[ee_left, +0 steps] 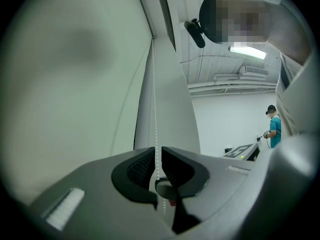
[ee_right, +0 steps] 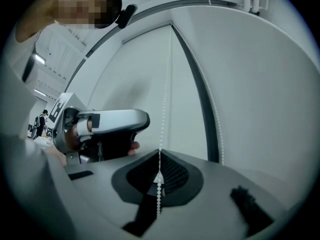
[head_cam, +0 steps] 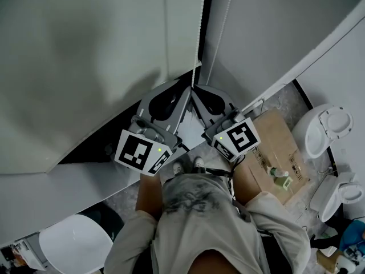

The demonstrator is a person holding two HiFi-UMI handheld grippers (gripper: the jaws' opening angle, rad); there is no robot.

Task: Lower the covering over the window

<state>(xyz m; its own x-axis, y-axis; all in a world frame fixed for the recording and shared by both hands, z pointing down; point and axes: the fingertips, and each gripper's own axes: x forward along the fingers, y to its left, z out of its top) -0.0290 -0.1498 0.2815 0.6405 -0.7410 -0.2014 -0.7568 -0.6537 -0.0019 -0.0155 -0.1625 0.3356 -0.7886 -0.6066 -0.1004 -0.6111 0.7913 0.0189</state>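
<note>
A white bead chain [head_cam: 199, 39] hangs beside the pale roller blind [head_cam: 85, 56], whose lower edge stands above a dark gap over the sill. Both grippers meet at the chain's lower part. My left gripper [head_cam: 183, 90] has its jaws a narrow gap apart; in the left gripper view the chain [ee_left: 154, 94] runs through that gap [ee_left: 158, 156] and the pads do not press on it. My right gripper [head_cam: 197, 91] is shut on the chain [ee_right: 165, 99], with the pads pinched together at the beads [ee_right: 160, 156]. A second strand [ee_right: 216, 114] hangs free to the right.
A cardboard box [head_cam: 274, 153] lies on the floor at the right, with white seats [head_cam: 328, 127] beyond it. A white round stool [head_cam: 74, 244] stands at lower left. The grey sill [head_cam: 57, 187] runs below the blind. A person in a teal shirt [ee_left: 274, 129] stands far off.
</note>
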